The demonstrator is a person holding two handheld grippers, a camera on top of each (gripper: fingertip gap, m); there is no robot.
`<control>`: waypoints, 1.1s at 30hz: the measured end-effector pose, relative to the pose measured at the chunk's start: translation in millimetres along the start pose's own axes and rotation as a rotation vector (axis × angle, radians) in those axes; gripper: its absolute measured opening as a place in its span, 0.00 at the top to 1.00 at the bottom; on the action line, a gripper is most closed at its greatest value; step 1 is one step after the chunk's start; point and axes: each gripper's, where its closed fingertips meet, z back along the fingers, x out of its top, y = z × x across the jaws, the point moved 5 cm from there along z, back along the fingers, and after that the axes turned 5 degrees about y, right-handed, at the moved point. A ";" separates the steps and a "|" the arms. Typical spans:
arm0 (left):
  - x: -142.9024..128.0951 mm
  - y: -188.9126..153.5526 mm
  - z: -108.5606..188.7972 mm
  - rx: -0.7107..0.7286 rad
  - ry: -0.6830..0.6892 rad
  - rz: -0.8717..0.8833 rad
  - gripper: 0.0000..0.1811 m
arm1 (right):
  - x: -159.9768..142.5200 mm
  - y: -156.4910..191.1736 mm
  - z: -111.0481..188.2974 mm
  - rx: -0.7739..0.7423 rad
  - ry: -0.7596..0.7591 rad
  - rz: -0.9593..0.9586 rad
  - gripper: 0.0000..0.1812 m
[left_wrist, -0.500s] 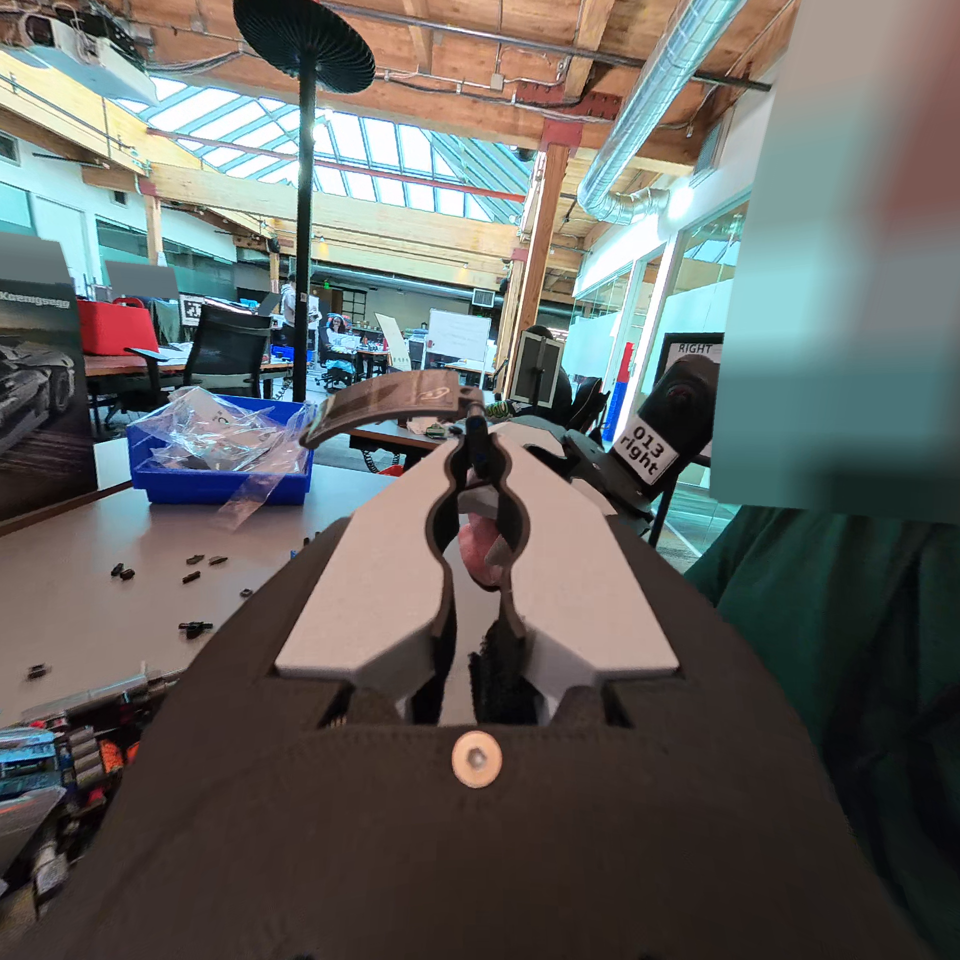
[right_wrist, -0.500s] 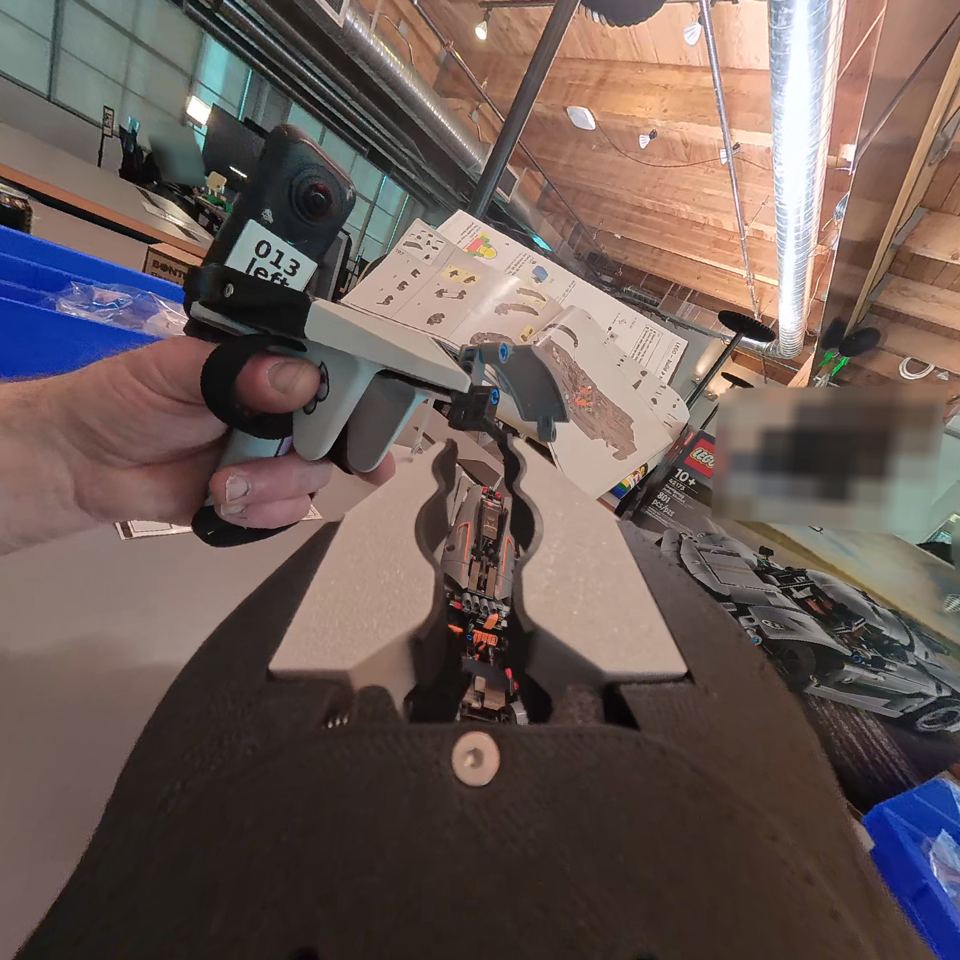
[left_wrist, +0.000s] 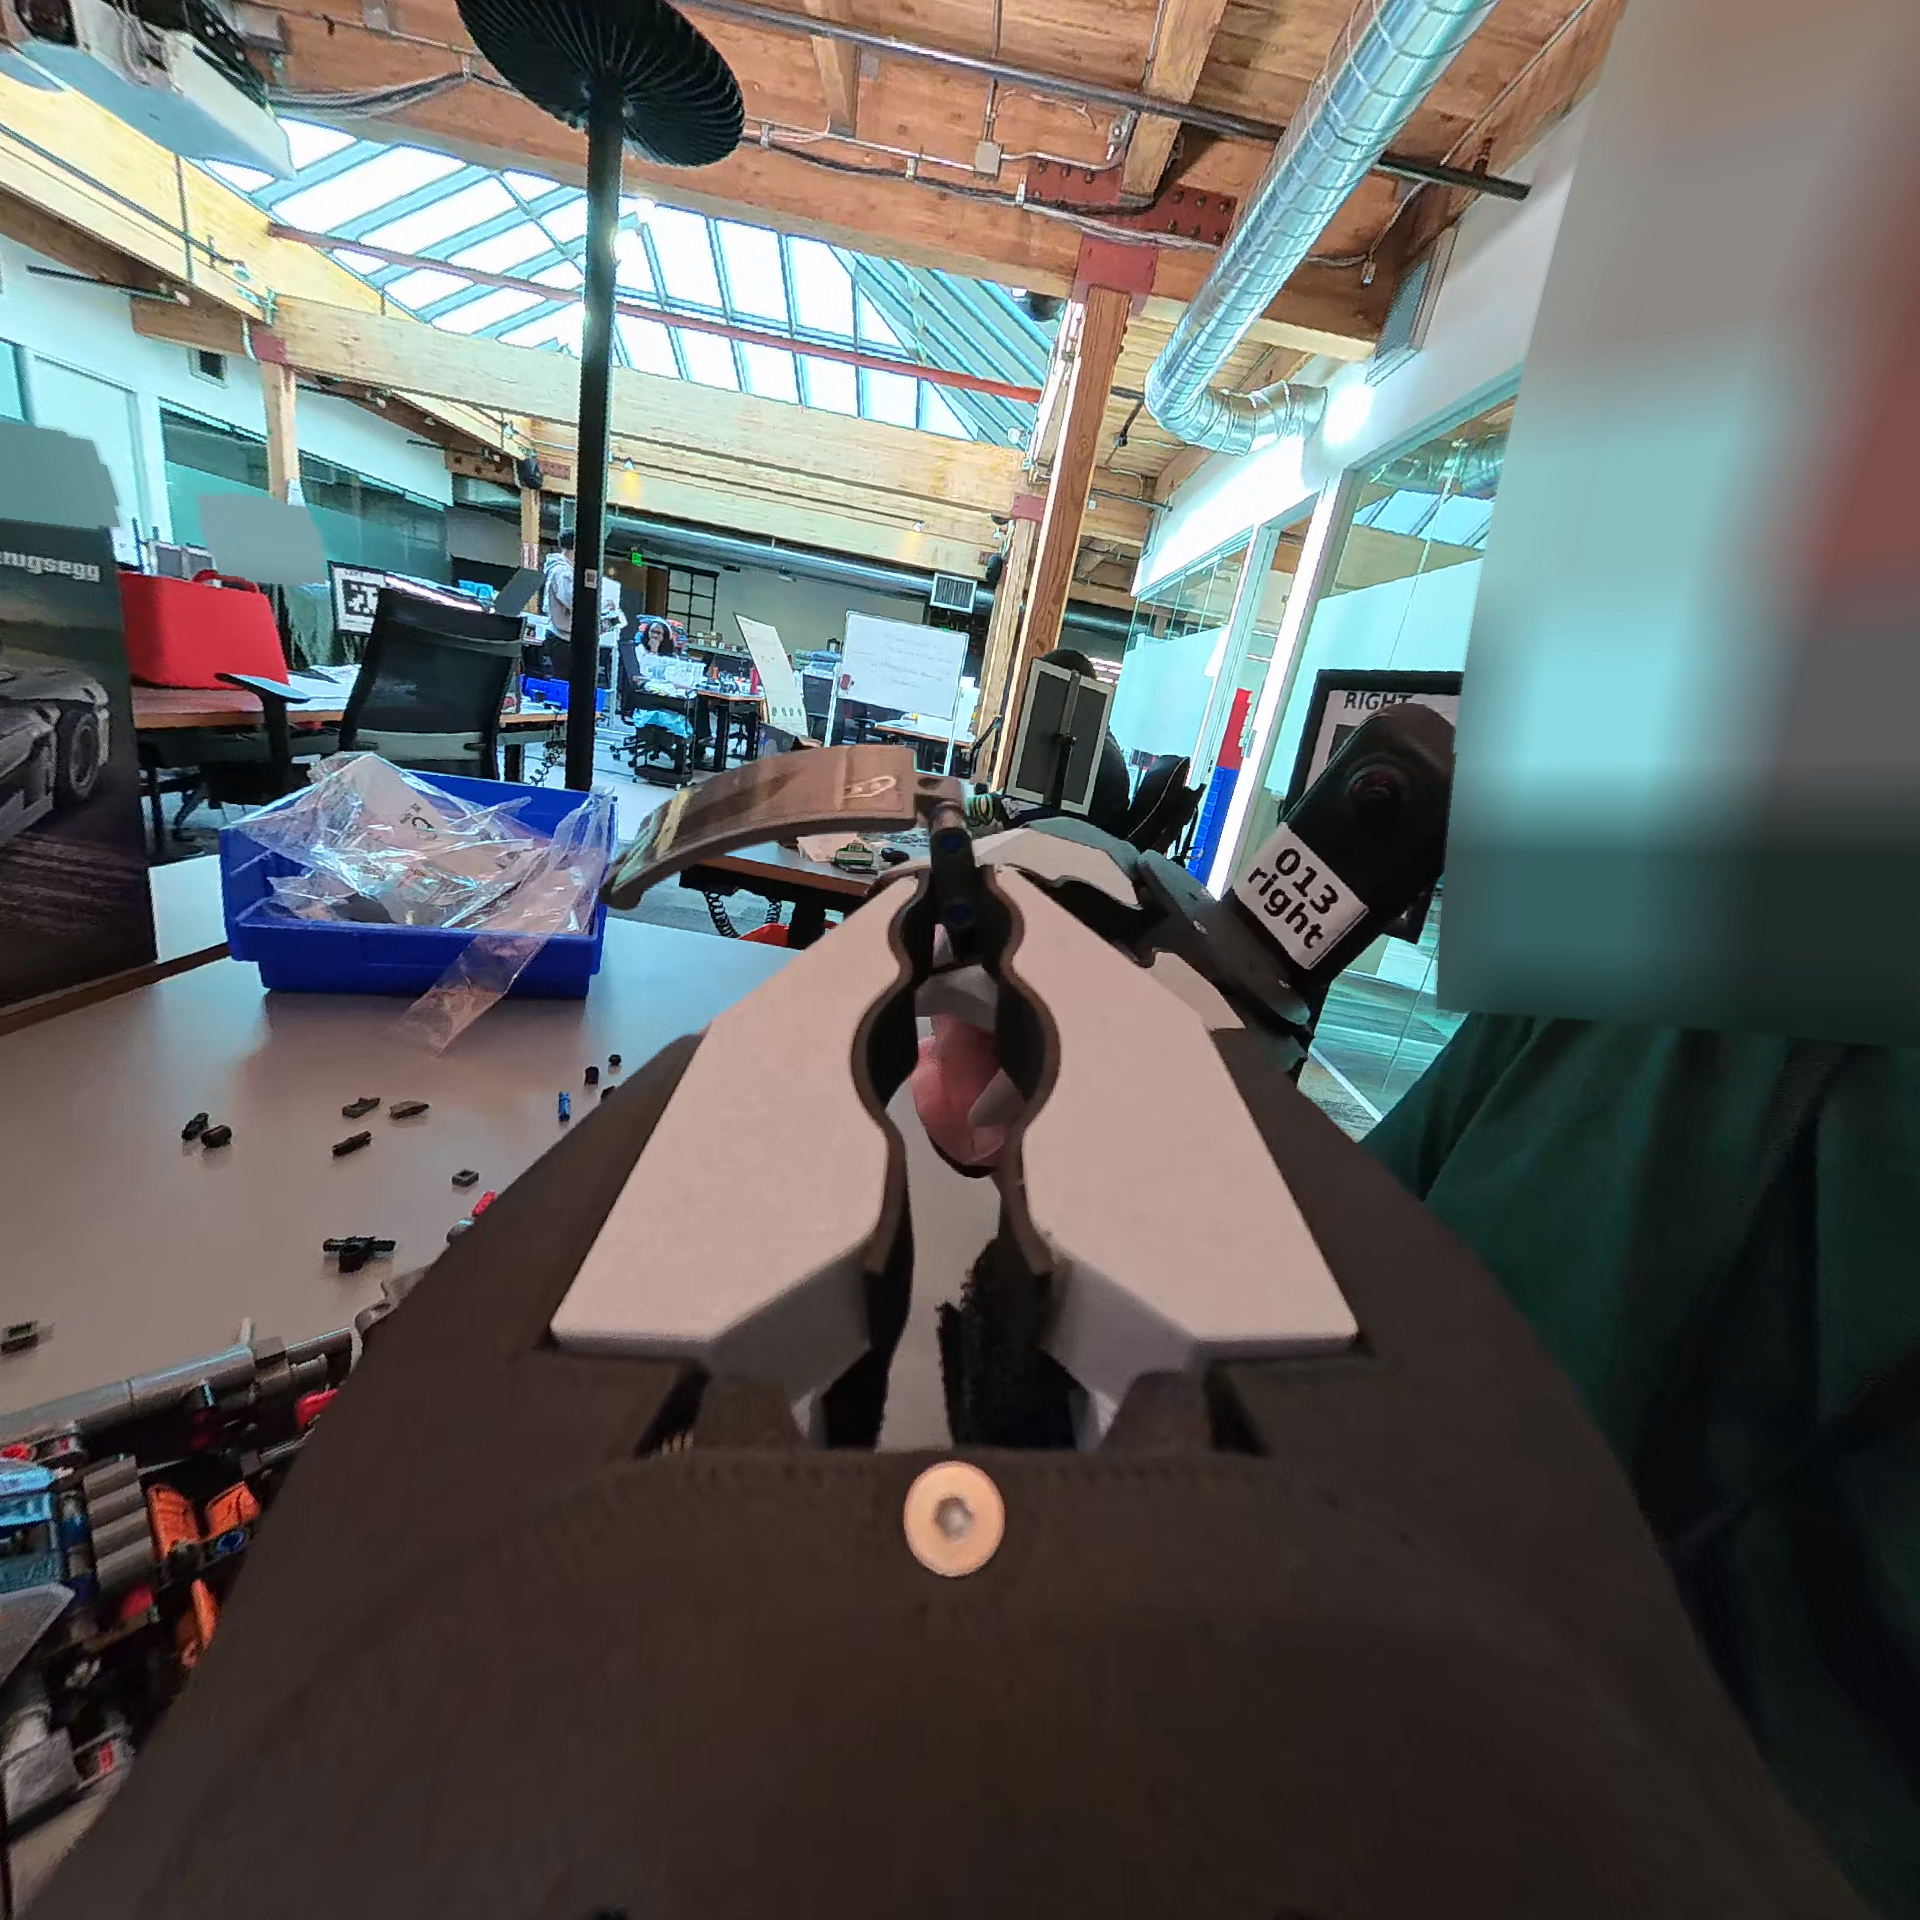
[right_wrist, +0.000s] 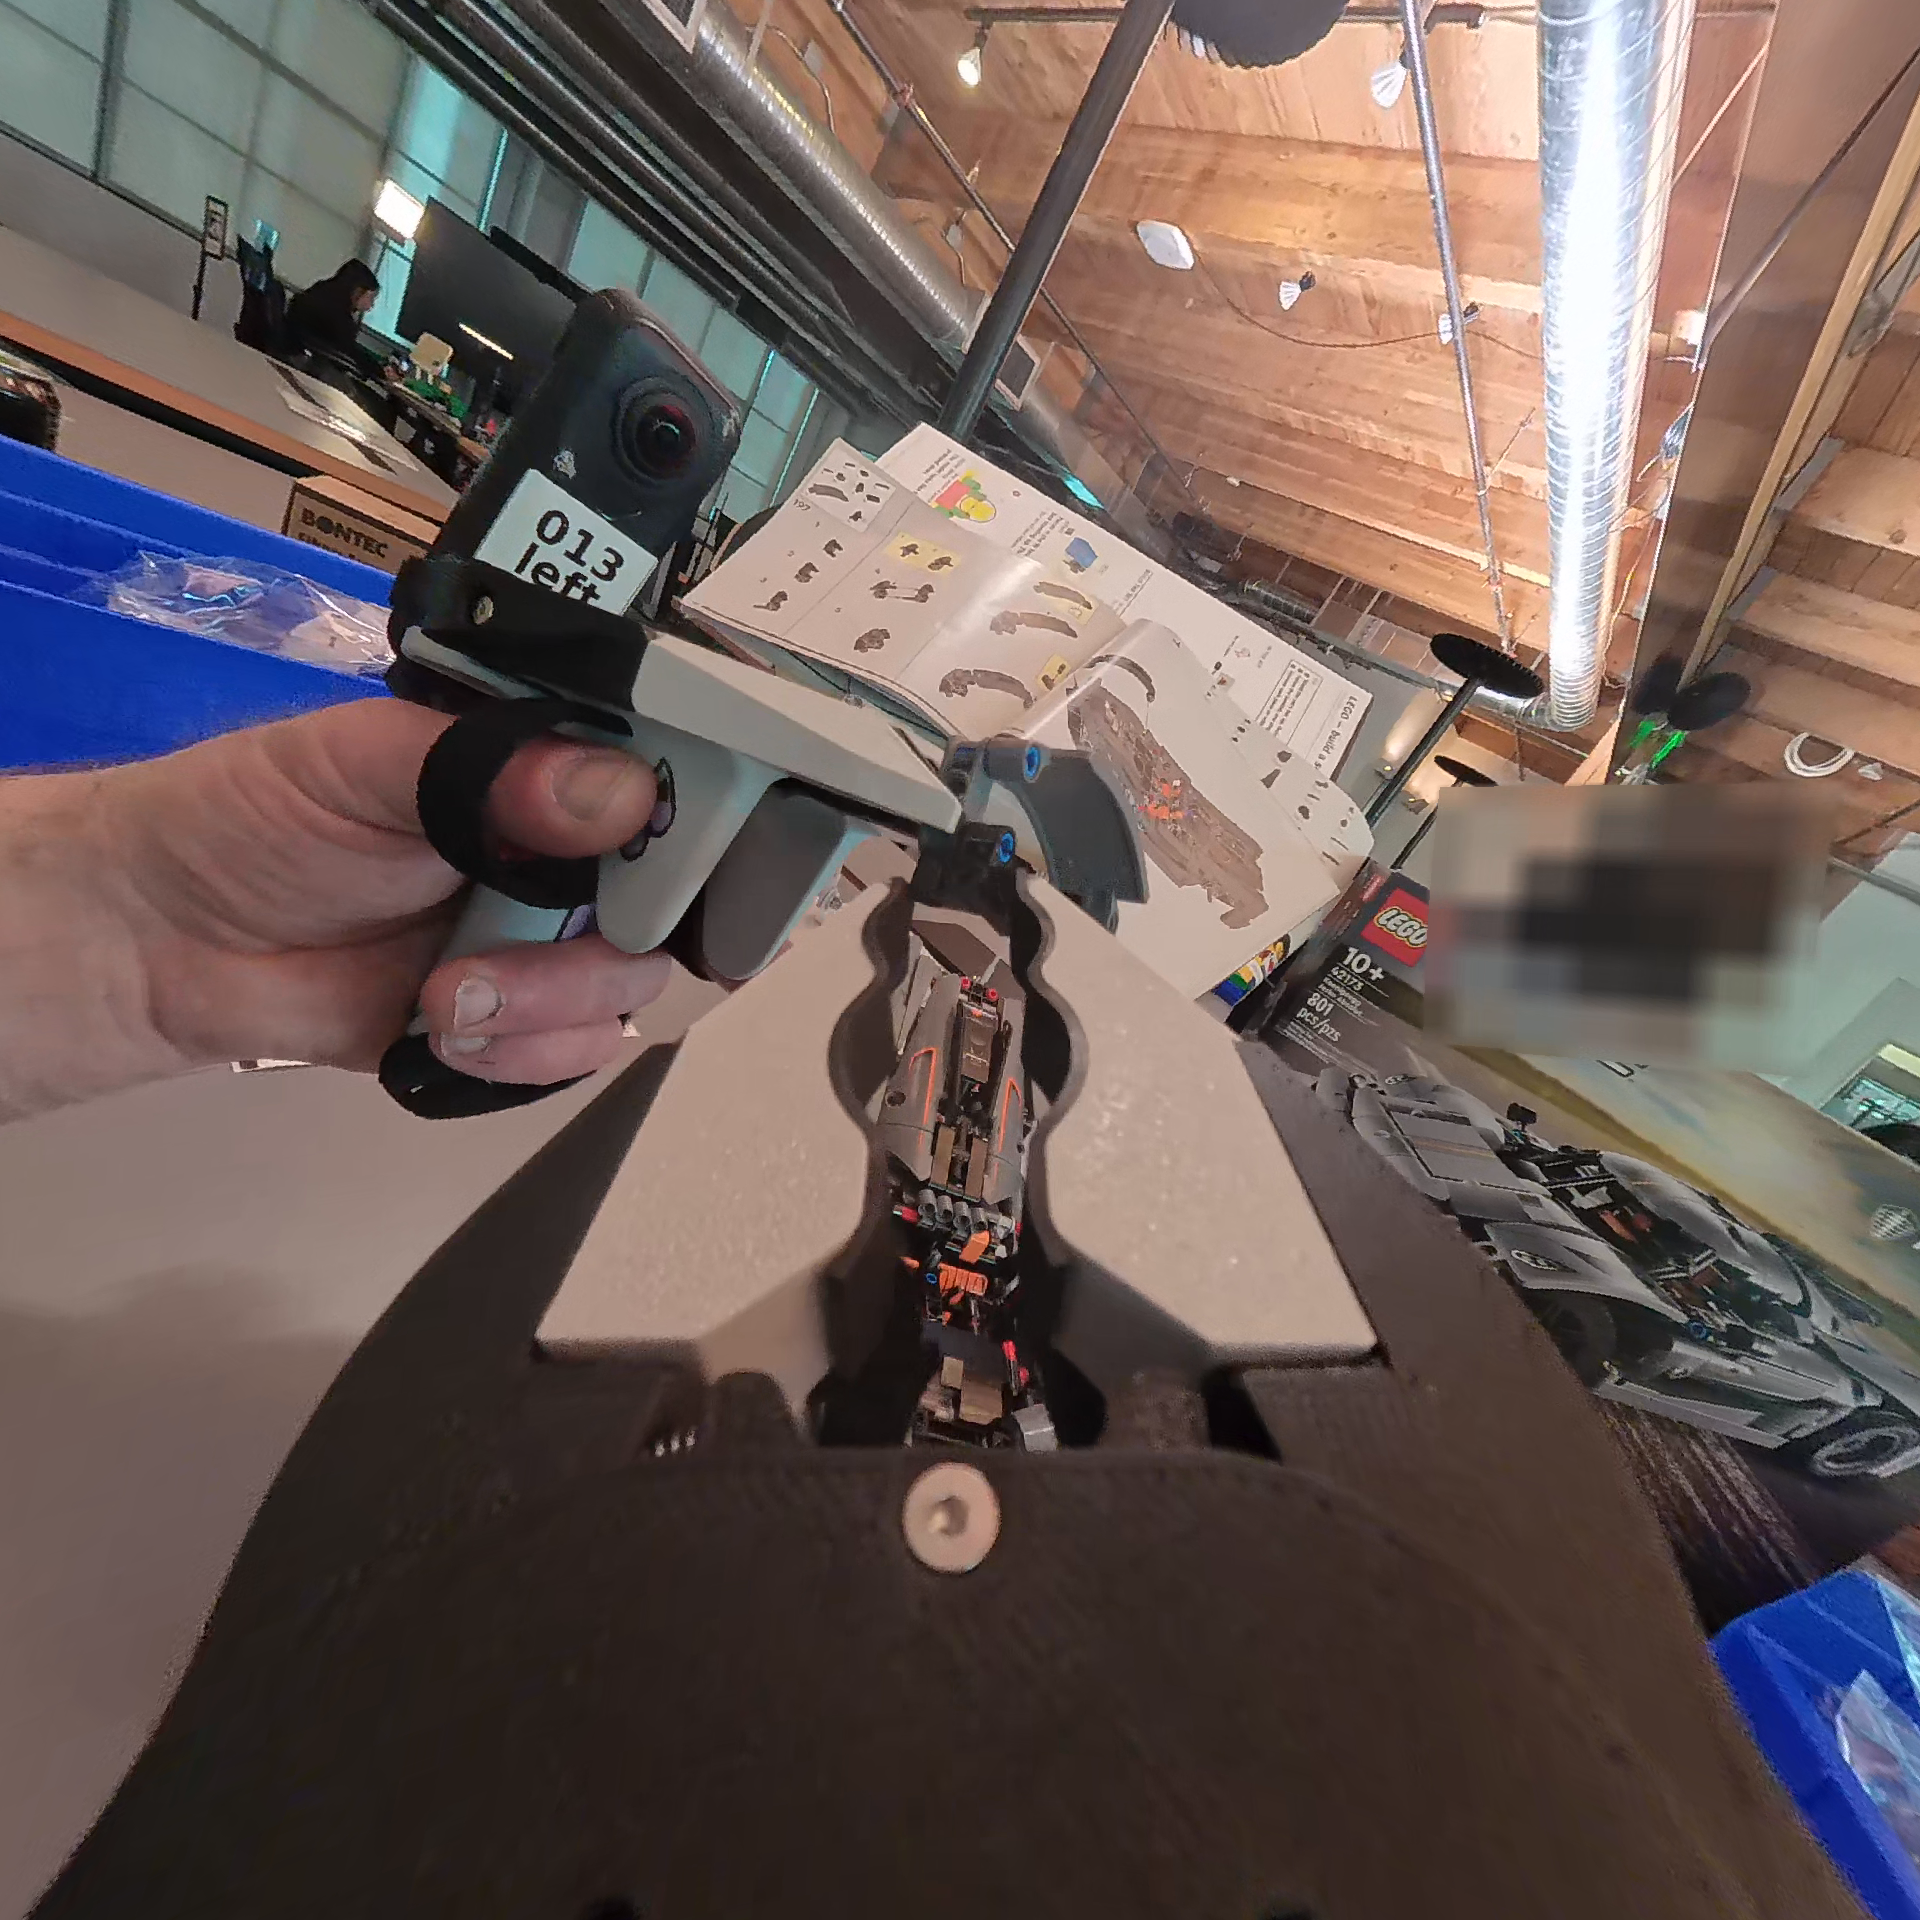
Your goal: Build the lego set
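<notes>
A dark grey curved panel [left_wrist: 769, 805] with a black connector [left_wrist: 951, 883] and blue pins is held in the air between both grippers. My left gripper [left_wrist: 951, 904] is shut on the connector, with the panel sticking out to its left. In the right wrist view my right gripper [right_wrist: 961, 888] is shut on the same connector [right_wrist: 961, 857] from below. The left gripper [right_wrist: 940, 805] meets it from the left, and the panel [right_wrist: 1075, 821] curves off to the right. The part-built lego car [right_wrist: 961, 1132] lies on the table below, and it also shows in the left wrist view [left_wrist: 125, 1507].
A blue bin [left_wrist: 416, 951] with plastic bags stands at the back of the table. Small loose parts [left_wrist: 353, 1127] are scattered on the table. An open instruction booklet [right_wrist: 987, 613] and the lego box [right_wrist: 1558, 1195] stand behind the car. Another blue bin [right_wrist: 1829, 1714] is at lower right. A hand [right_wrist: 260, 883] holds the left gripper. Less than 4 cm separates the two grippers' tips. The part-built lego car [right_wrist: 961, 1132] is about 20 cm from both grippers' fingertips.
Almost nothing. Both grippers stay shut on the panel piece, which has only shifted slightly.
</notes>
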 end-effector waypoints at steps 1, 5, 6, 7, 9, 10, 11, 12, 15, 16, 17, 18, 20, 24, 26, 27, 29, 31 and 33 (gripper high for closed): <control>-0.3 0.7 -0.3 0.011 0.004 -0.001 0.97 | -0.6 -0.2 -0.4 0.000 0.006 -0.001 0.89; -0.1 1.7 -1.5 0.060 0.035 -0.034 0.96 | -3.4 -1.9 -1.4 0.009 0.005 -0.031 0.91; 0.4 1.8 -1.6 0.074 0.039 -0.045 0.96 | -3.5 -2.8 -1.0 0.008 -0.002 -0.042 0.92; 1.2 2.0 -1.3 0.085 0.037 -0.052 0.96 | -3.5 -3.9 -0.7 0.006 -0.008 -0.050 0.92; 3.6 2.6 1.0 0.092 0.021 -0.047 0.94 | -4.2 -6.7 -0.4 -0.002 -0.013 -0.058 0.92; 4.3 2.8 2.1 0.091 0.018 -0.045 0.94 | -4.4 -7.6 -0.3 0.001 -0.018 -0.065 0.92; 4.8 3.7 3.0 0.098 0.014 -0.045 0.93 | -5.2 -8.1 -0.6 0.007 -0.017 -0.069 0.92; 5.1 4.7 3.6 0.104 0.011 -0.044 0.93 | -6.0 -8.3 -1.0 0.010 -0.015 -0.070 0.92; 4.4 4.7 1.8 0.104 0.017 -0.045 0.93 | -8.6 -5.6 -2.8 0.024 -0.008 -0.064 0.92; 3.9 4.9 1.1 0.111 0.023 -0.052 0.94 | -9.1 -4.5 -3.3 0.025 -0.009 -0.059 0.92; 3.6 4.9 1.1 0.116 0.026 -0.057 0.95 | -9.6 -3.6 -3.6 0.027 -0.009 -0.056 0.92; 3.7 4.9 1.6 0.120 0.025 -0.063 0.96 | -9.8 -2.9 -3.8 0.031 -0.012 -0.056 0.91; 3.0 5.7 2.1 0.129 0.029 -0.066 0.97 | -10.7 -2.7 -4.7 0.033 -0.011 -0.056 0.91; 2.0 5.9 3.8 0.162 0.036 -0.092 0.97 | -12.8 -2.0 -7.2 0.042 -0.009 -0.064 0.91; 2.0 5.4 4.8 0.163 0.040 -0.095 0.97 | -12.9 -1.0 -7.9 0.042 -0.011 -0.061 0.91; 2.1 5.3 5.3 0.162 0.041 -0.094 0.97 | -12.8 -0.5 -8.1 0.043 -0.013 -0.059 0.92; 1.9 5.8 6.0 0.162 0.044 -0.093 0.97 | -13.2 -0.1 -8.9 0.043 -0.011 -0.058 0.91; 2.0 6.0 6.5 0.155 0.045 -0.090 0.97 | -13.1 0.3 -9.1 0.043 -0.013 -0.060 0.91; 2.4 6.1 6.3 0.152 0.048 -0.094 0.97 | -13.0 0.1 -9.1 0.041 -0.012 -0.058 0.91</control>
